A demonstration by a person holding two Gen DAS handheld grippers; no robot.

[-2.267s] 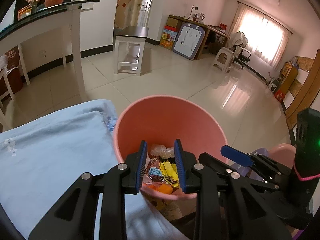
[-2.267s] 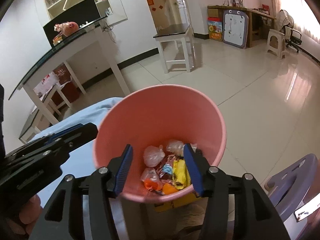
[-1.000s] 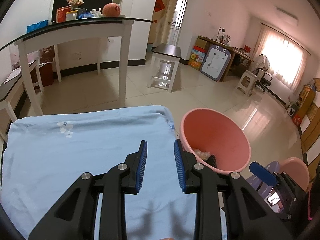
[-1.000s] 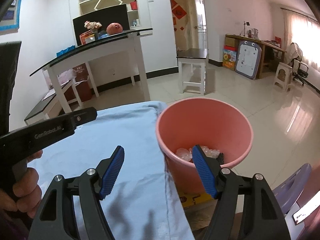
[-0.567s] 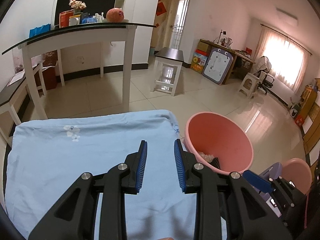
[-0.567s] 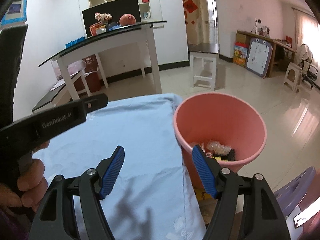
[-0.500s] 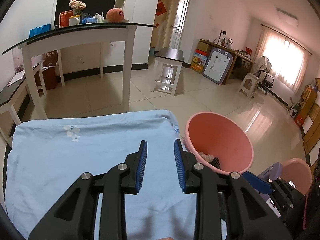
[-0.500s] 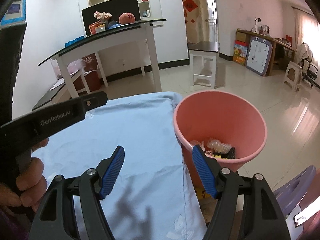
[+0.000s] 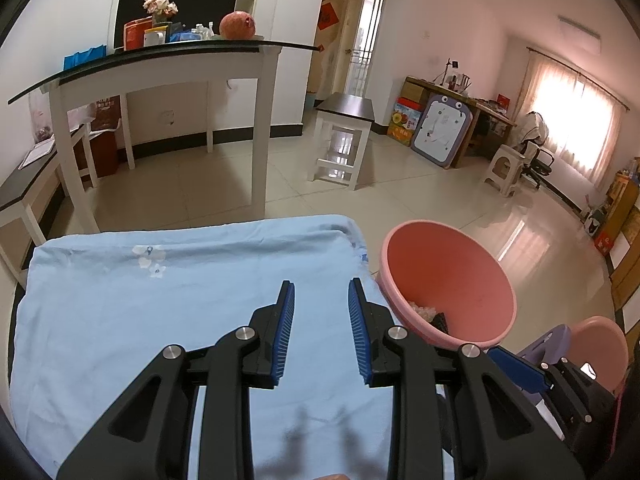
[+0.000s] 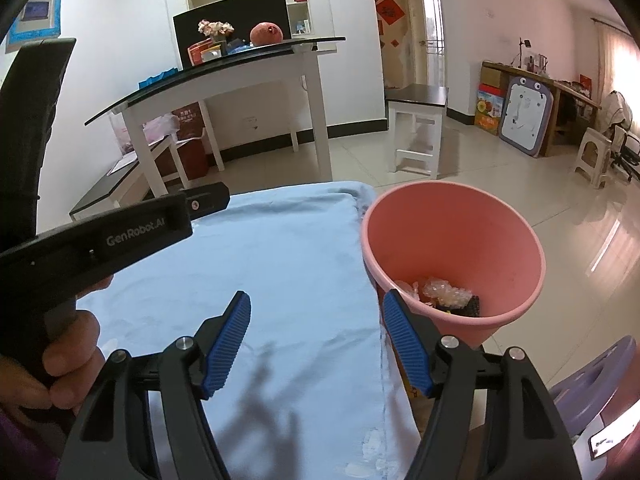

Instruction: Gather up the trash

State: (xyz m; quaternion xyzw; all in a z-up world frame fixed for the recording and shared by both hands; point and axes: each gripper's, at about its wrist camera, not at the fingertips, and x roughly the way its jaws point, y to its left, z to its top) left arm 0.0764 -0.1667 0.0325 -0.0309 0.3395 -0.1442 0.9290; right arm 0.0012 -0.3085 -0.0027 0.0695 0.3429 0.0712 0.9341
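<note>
While crinkly wrappers (image 10: 442, 293), seemingly plastic, fill the round pink bucket (image 10: 500, 240).

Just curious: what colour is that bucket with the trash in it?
The bucket is salmon pink, plain inside and out. The right wrist view shows it best.

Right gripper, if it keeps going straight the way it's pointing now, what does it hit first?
Most likely the light blue cloth: the open, empty right gripper tilts down at it. The pink bin sits just beside its right finger, though depth is hard to judge.
</note>
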